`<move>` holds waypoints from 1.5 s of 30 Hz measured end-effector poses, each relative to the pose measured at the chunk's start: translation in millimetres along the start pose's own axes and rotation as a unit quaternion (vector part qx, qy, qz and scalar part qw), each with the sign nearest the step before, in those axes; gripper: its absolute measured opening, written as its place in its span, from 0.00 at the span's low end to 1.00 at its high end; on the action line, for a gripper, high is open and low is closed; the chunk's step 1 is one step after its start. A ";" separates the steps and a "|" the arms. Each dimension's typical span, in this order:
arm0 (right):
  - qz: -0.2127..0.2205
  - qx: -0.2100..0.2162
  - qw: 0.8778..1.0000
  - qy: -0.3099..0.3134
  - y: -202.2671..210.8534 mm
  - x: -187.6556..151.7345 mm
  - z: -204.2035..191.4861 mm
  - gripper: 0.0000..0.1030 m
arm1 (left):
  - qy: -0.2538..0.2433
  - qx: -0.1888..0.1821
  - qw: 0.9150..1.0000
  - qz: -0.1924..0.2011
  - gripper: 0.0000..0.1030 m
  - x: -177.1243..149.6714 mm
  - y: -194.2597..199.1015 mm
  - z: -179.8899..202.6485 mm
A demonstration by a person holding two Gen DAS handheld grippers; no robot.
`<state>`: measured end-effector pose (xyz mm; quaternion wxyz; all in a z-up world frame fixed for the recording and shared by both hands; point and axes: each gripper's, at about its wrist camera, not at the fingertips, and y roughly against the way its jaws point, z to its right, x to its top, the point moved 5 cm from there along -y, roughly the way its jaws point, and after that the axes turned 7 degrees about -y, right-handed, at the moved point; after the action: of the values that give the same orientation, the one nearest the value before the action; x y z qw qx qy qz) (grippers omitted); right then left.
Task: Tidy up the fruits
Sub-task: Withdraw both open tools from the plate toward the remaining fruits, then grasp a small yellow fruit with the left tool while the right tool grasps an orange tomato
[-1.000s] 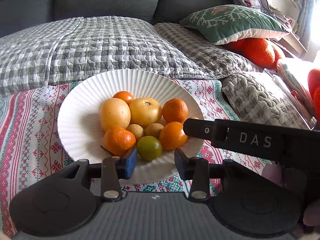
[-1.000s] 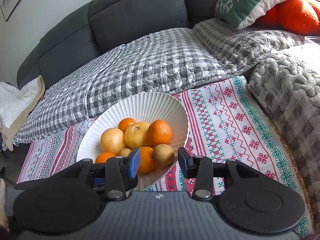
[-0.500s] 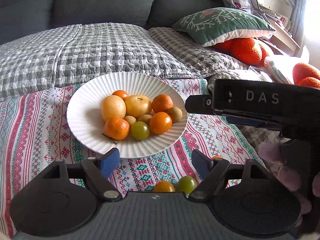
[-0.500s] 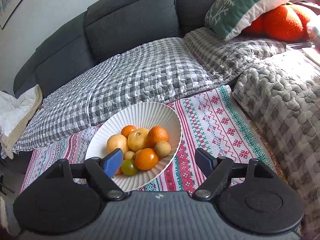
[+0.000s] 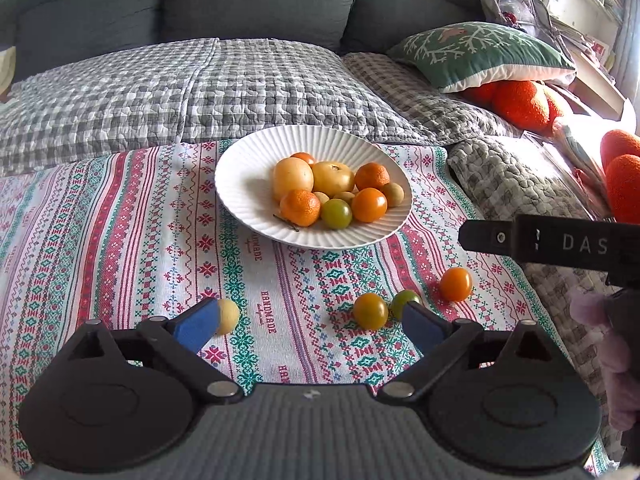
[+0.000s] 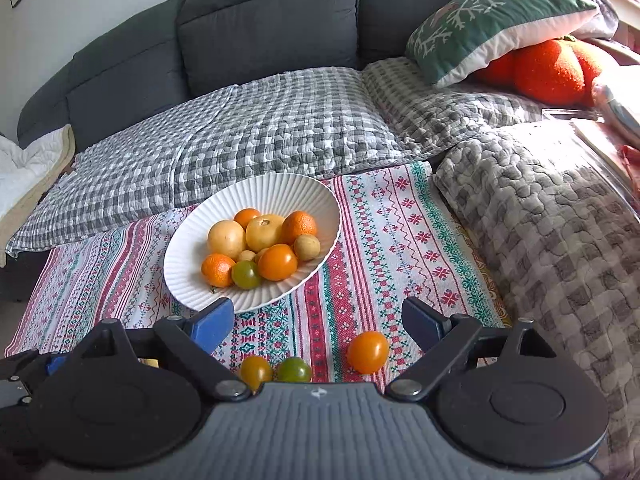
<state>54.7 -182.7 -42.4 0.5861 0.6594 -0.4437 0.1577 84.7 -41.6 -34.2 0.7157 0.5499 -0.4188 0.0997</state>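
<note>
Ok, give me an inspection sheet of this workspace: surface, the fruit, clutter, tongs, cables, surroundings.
Surface: patterned cloth, lying flat in front of a sofa.
Job's things: white plate holding a heap of orange, yellow and green fruit; loose on the cloth are an orange tomato, a darker orange tomato, a green tomato and a small yellow fruit.
Clutter: nothing seen on the cloth.
Tongs: left tongs and right tongs both opening, nothing between them.
Cables: nothing seen.
Surroundings: grey sofa, checked quilts, green cushion.
</note>
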 end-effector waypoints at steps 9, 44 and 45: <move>-0.015 -0.032 0.999 0.021 -4.3 -12.7 10.4 0.89 | 0.003 0.011 1.000 -0.017 0.91 -9.8 -5.7 -6.6; -0.041 0.016 0.993 0.110 -23.2 -41.9 26.6 0.93 | -0.056 0.033 0.998 0.011 0.91 -32.7 -30.8 -47.4; -0.038 0.013 0.993 0.115 -24.9 -43.2 26.9 0.93 | -0.055 0.034 0.998 0.011 0.88 -32.2 -33.3 -47.6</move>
<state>41.4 -192.0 -96.6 0.6303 0.6609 -0.3456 0.2159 107.8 -2.5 -82.6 0.6713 0.5741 -0.4600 0.0909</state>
